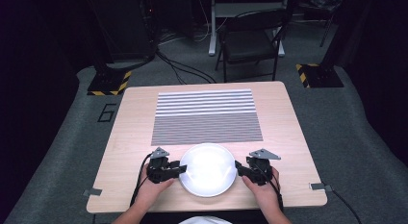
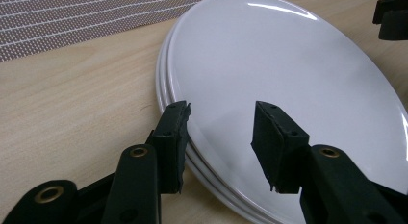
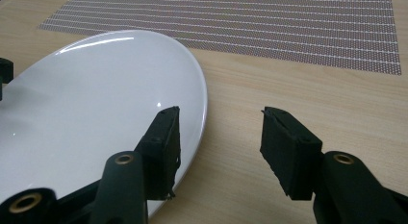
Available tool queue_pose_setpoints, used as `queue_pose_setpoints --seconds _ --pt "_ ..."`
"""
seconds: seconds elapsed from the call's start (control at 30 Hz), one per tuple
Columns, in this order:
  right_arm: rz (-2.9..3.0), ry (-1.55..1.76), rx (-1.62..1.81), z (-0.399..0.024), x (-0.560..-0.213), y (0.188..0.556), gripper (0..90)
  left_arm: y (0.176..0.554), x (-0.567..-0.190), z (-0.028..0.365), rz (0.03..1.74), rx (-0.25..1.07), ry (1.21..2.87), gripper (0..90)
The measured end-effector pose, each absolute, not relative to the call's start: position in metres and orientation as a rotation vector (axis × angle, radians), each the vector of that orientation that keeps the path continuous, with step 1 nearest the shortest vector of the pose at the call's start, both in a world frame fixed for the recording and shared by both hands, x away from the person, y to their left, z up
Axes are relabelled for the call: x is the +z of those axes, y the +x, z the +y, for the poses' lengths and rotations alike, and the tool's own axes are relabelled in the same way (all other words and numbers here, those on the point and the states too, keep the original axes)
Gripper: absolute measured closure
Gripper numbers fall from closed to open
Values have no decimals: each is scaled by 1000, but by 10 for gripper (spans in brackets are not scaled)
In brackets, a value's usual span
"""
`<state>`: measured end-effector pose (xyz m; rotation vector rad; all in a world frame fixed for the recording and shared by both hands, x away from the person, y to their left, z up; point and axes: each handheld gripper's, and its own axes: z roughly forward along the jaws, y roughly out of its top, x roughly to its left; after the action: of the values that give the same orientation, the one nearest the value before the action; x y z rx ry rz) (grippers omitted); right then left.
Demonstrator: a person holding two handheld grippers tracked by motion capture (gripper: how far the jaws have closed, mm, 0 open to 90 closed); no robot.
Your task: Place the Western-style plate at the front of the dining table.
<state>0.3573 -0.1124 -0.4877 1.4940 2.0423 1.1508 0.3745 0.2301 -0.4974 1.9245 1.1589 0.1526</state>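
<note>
**Two grippers flank a stack of white plates at the near edge of the table**

Two white plates (image 1: pixel 208 169) sit stacked on the wooden table (image 1: pixel 130 128), close to the person's edge and roughly centred between the hands. From the left gripper view (image 2: pixel 288 65) the doubled rim is plain, one plate nested on the other.

At the stack's nine o'clock, the left gripper (image 1: pixel 179 169) points inward at the rim. In its own view (image 2: pixel 221 137) the jaws stand apart with a clear gap: one jaw sits outside the rim over the wood, the other hangs over the plate's face. Neither pad presses on the plate as far as I can see. The jaws are parted and holding nothing.

At the stack's three o'clock, the right gripper (image 1: pixel 237 169) mirrors it. Its view (image 3: pixel 219 140) shows one jaw over the plate's edge (image 3: pixel 96 104) and the other over bare wood, again with a gap between and nothing held.

Beyond the plates, at twelve o'clock, lies a striped placemat (image 1: pixel 207 117), just apart from the rim. A dark folding chair (image 1: pixel 250 39) stands past the table's far edge.
</note>
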Motion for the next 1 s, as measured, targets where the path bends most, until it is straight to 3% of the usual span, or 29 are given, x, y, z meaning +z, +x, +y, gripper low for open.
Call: queue_pose_setpoints --seconds 0.3,0.9,1.0 --pt "2060 1487 1150 -109 -490 355 478 377 -500 232 1167 104 1902 561" --pt "2183 1493 1108 -91 -506 354 469 375 -498 223 1117 182 1978 564" --pt "2182 1517 1105 -90 -507 353 463 375 -499 224 1143 140 1940 542"
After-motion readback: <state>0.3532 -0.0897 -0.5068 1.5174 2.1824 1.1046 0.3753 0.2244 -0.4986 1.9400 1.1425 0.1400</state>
